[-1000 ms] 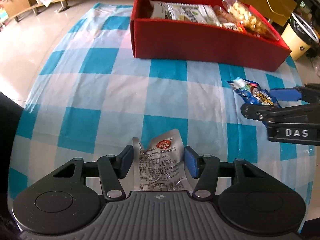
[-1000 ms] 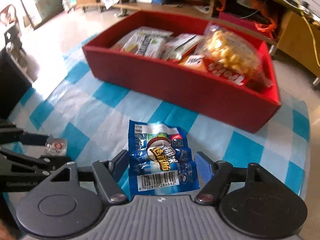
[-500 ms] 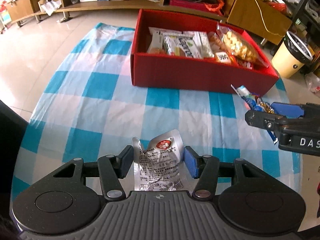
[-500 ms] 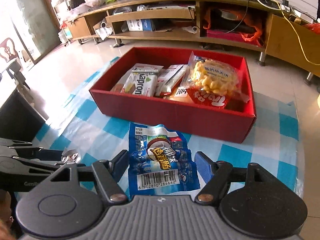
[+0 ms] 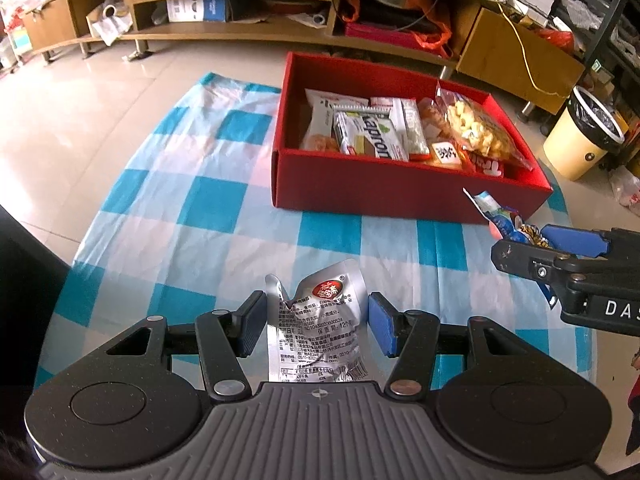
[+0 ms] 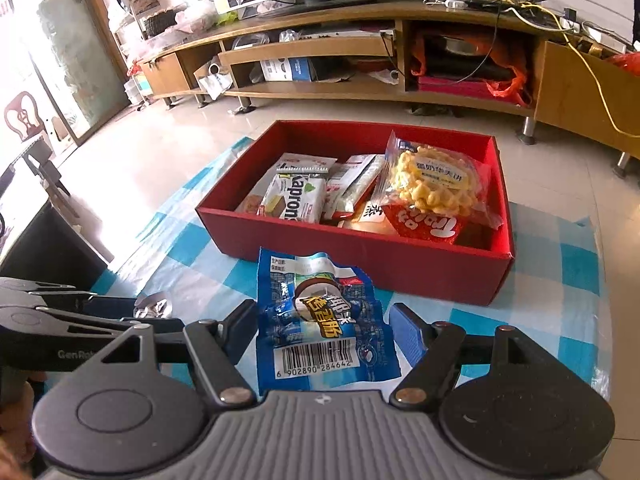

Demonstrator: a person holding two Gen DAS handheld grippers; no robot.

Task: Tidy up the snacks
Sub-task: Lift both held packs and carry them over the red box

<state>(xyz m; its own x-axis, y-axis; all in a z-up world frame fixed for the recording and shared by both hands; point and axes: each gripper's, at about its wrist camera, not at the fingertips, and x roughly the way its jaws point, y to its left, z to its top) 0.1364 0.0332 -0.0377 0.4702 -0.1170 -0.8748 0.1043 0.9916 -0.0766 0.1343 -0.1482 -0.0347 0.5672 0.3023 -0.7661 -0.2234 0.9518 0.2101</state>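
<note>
My left gripper is shut on a silver snack packet and holds it above the checked cloth. My right gripper is shut on a blue snack packet, also held off the cloth; it shows at the right edge of the left wrist view. A red box with several snacks inside stands ahead of both grippers, also in the right wrist view. The left gripper shows at the left of the right wrist view.
The blue-and-white checked cloth covers the surface under the box. A low wooden shelf unit runs along the back wall. A cream waste bin stands at the right on the tiled floor.
Both grippers have risen with their packets, so the cloth and the red box look farther below. The box's inside has come into fuller view.
</note>
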